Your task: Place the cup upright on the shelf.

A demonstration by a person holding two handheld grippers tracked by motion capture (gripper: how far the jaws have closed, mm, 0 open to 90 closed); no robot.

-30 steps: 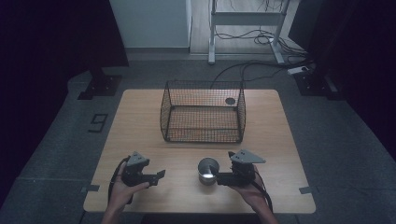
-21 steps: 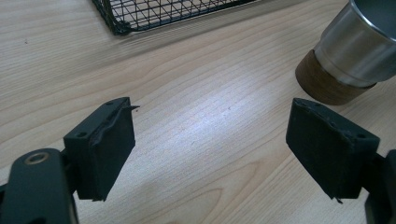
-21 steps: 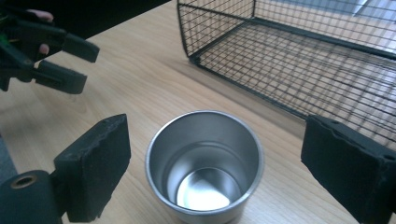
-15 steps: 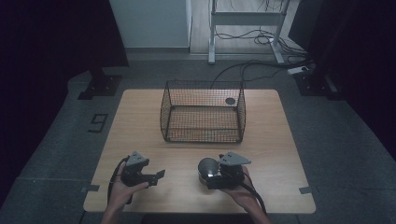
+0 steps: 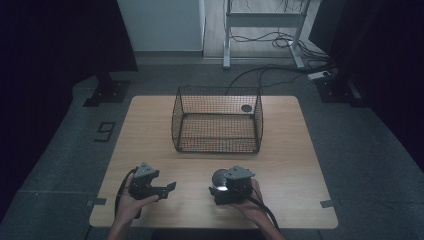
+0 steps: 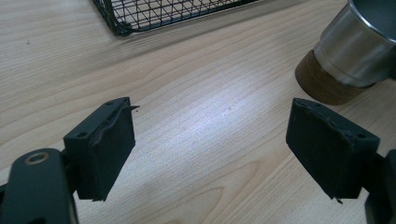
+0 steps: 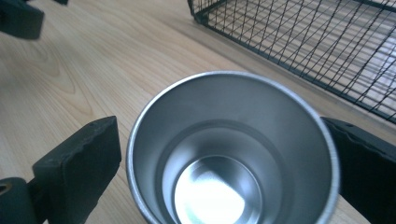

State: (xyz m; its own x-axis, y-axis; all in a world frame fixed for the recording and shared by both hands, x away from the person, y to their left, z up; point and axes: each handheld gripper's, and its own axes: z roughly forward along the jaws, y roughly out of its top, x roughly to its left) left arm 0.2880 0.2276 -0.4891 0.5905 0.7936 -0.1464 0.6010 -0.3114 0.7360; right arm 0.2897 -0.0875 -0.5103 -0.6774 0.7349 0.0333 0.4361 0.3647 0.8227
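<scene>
A steel cup with a brown base stands upright on the wooden table, near its front edge. My right gripper has just been opening its jaws and now has the cup between them. The left pad stands a sliver off the rim, so the jaws are open around the cup. My left gripper rests to the left, open and empty, its pads wide apart over bare wood. The cup shows at the upper right of the left gripper view.
A black wire basket stands empty at the table's middle, behind both grippers; its near wall lies just beyond the cup, and a corner shows ahead of the left gripper. Dark floor, cables and a metal stand lie beyond the table.
My right gripper moved left and down from beside the cup until its jaws straddle it. The left gripper kept still.
</scene>
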